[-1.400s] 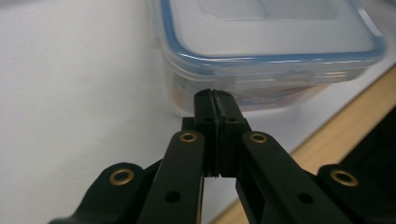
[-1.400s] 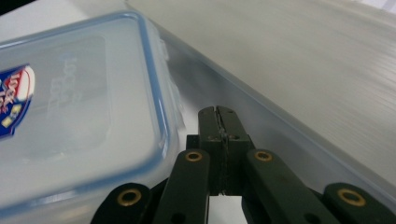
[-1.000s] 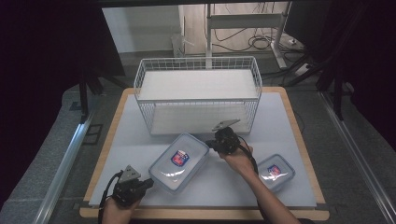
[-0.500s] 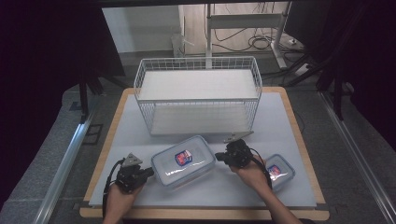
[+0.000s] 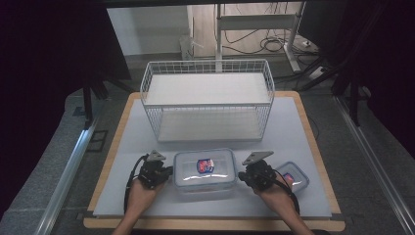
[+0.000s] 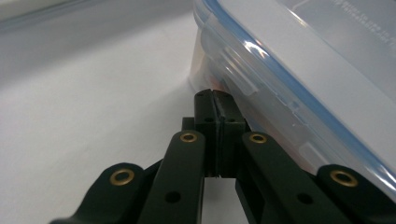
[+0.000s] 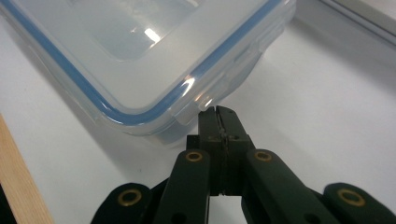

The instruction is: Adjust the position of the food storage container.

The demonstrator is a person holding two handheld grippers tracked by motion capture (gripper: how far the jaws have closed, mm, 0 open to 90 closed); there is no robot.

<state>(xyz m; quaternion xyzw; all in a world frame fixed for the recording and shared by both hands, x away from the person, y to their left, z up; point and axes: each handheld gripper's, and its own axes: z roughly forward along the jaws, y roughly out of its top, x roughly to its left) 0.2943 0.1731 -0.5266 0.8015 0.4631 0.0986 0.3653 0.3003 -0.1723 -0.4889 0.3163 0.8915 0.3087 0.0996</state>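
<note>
I'm pressing both closed, empty grippers, left gripper (image 5: 164, 175) and right gripper (image 5: 246, 177), against the big container's (image 5: 204, 167) ends, squeezing evenly and level so it isn't slipping

The large container (image 5: 204, 168) has turned square; both grippers now flank it.

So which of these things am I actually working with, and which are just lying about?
In the job:
- large container, between both grippers
- left gripper, shut, at its left end
- right gripper, shut, at its right end

Lying about:
- small container, beside the right hand
- wire rack, farther back
- white mat
</note>
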